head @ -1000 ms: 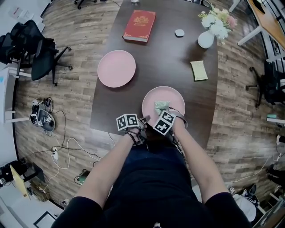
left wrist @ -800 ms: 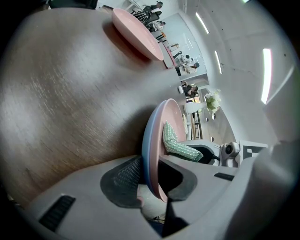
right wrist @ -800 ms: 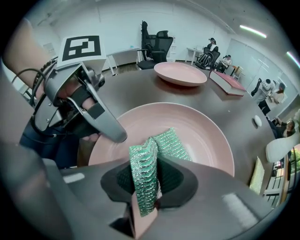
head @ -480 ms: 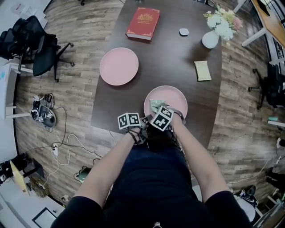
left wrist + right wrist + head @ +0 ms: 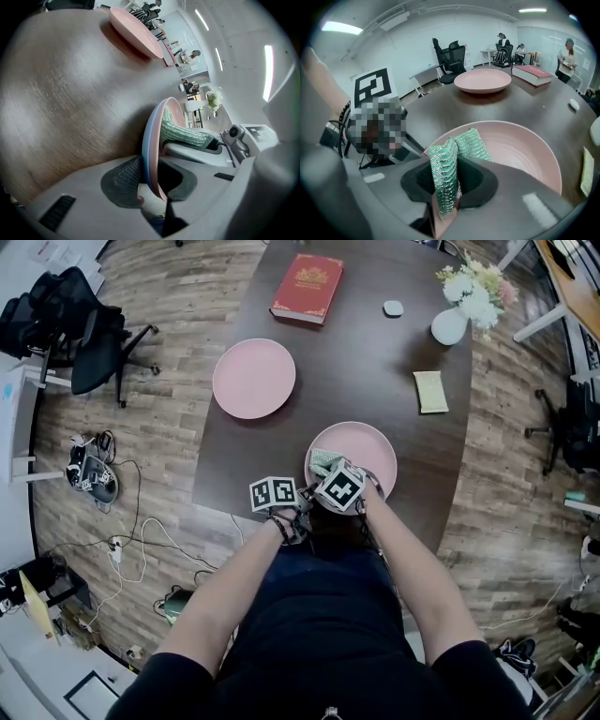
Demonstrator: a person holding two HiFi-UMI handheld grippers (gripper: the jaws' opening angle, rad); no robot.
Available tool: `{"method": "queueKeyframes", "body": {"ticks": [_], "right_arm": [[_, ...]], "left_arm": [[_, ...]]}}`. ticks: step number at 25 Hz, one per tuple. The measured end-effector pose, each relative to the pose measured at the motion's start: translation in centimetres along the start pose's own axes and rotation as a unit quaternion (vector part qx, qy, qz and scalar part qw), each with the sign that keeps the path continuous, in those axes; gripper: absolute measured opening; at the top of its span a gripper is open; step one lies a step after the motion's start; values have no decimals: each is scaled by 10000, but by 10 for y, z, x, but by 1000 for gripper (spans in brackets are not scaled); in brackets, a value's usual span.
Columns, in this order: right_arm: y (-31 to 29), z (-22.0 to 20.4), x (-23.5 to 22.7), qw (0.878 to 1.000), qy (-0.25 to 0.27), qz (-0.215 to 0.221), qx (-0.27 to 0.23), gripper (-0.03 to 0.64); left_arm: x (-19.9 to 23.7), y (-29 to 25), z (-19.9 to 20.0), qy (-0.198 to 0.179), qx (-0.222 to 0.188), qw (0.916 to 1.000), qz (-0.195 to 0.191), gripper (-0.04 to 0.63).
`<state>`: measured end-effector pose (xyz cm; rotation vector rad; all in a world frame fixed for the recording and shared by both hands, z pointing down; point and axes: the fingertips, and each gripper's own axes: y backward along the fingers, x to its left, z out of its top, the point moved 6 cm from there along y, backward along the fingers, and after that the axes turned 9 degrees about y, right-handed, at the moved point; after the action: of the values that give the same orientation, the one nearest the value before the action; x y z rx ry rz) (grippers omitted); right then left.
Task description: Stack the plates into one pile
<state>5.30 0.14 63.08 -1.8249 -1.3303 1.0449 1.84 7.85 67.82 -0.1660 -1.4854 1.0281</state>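
Shifted leftward, right tool (image 5: 325, 469) grips cloth (image 5: 471, 140), hiding plate (image 5: 364, 441) rim left tool (image 5: 150, 180) clamps.

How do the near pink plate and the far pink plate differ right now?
The near plate has its rim clamped in the left gripper; the far plate lies free on the table. The near plate carries a green cloth, pinched by the right gripper; the far plate is bare. The near plate sits at the table edge; the far plate lies further out, toward the red book. Both are round and pink.
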Motion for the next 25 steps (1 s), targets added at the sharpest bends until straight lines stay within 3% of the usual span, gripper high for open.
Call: {"method": "queueKeyframes", "body": {"ticks": [10,25], "right_arm": [[-2,7,3,9997,-74,117,-211,84],[3,1,0,9999,-100,-10,-4,84]], "left_arm": [[0,-2,-6,-79,58,9998,145,67],[-3,-1,-4,97,-129,9997,176,64]]}}
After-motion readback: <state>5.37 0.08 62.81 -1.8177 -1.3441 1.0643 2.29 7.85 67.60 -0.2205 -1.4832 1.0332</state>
